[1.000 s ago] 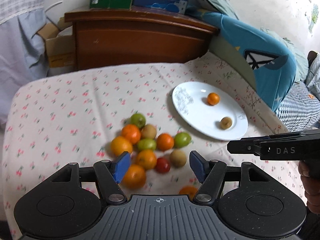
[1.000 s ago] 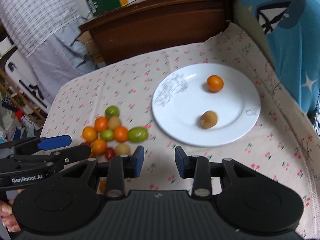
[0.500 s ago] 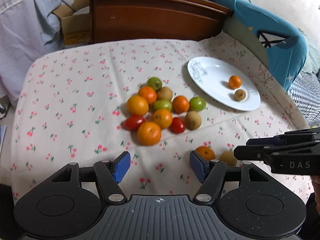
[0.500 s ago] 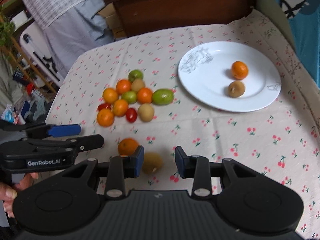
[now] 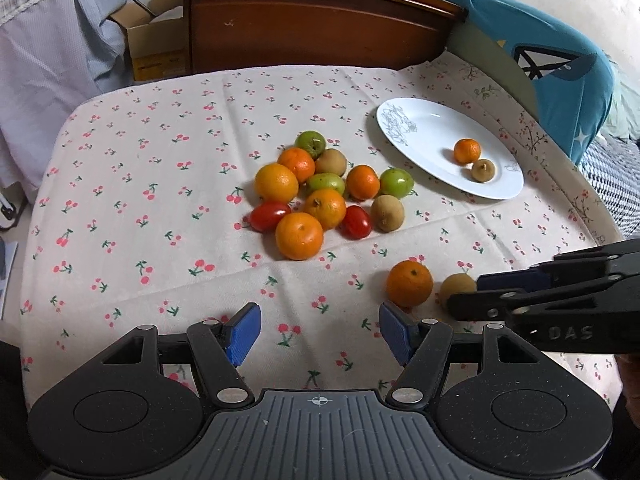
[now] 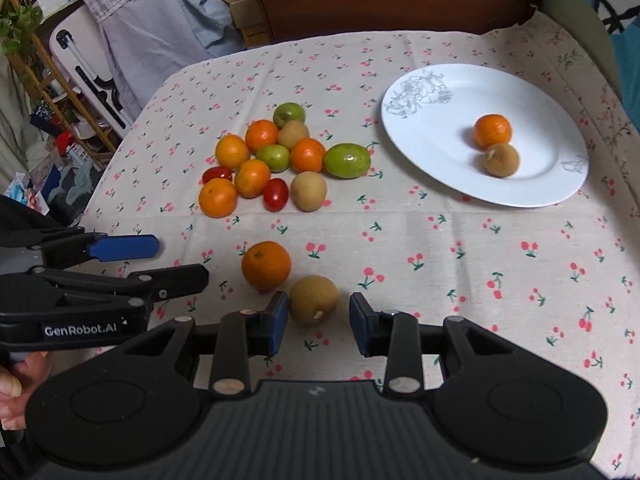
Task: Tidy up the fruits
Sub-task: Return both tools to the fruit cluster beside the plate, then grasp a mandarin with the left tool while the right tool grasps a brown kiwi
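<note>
- On the counter, the open right tool straddles the brown fruit: lower, centre, then squeeze gently.
- Left tool open, empty: line up on the orange.

Seven oranges, five brown fruits and three green ones are in sight. There are two red tomatoes and one white plate.
</note>
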`<state>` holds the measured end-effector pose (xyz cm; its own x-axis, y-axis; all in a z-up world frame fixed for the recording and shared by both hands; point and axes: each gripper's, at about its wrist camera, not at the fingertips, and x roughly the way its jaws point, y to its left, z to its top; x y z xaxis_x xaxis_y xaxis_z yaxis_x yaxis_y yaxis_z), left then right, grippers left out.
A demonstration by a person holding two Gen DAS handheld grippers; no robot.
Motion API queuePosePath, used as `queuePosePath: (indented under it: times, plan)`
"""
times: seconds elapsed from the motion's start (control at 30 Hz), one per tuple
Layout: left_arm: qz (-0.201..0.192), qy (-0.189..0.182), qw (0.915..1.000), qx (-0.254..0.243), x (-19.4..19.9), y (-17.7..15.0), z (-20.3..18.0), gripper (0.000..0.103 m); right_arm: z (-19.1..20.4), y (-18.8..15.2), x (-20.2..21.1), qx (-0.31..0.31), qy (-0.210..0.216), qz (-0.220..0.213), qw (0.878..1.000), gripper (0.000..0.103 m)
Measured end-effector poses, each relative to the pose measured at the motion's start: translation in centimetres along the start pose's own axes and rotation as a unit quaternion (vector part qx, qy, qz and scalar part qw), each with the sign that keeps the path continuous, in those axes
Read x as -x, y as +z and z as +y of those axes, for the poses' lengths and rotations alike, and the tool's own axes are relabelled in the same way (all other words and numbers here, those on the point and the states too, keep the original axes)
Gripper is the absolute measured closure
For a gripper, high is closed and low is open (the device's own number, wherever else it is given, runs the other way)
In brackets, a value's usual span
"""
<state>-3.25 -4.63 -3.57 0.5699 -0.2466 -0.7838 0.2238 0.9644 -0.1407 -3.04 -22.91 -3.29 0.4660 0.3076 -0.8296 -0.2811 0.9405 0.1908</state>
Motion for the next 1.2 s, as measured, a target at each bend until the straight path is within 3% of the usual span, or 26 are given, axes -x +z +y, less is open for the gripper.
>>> queuePosePath:
  times: [0.27, 0.67, 0.93, 1.2]
  plan:
    - [-0.011, -0.009, 0.9999, -0.001, 0.0, -0.3, -0.9, 0.037, 0.4, 0.1, -0.5, 0.014, -0.004, -0.005, 1.000, 0.076]
    - [-0.018, -0.007, 0.9998, 0.002, -1.0, 0.0, -2.9, 0.042, -0.6, 1.6, 1.2, 0.025, -0.030, -0.018, 0.999, 0.076]
    - [-0.021, -0.004, 0.9998, -0.005, -2.2, 0.2, -4.7, 0.043, -1.1, 2.6, 2.1, 0.020, -0.022, -0.031, 0.999, 0.076]
    - [-0.023, -0.003, 0.9996, -0.015, -3.0, 0.1, -5.3, 0.067, -1.9, 3.2, 2.7, 0.010, -0.012, -0.036, 0.999, 0.076]
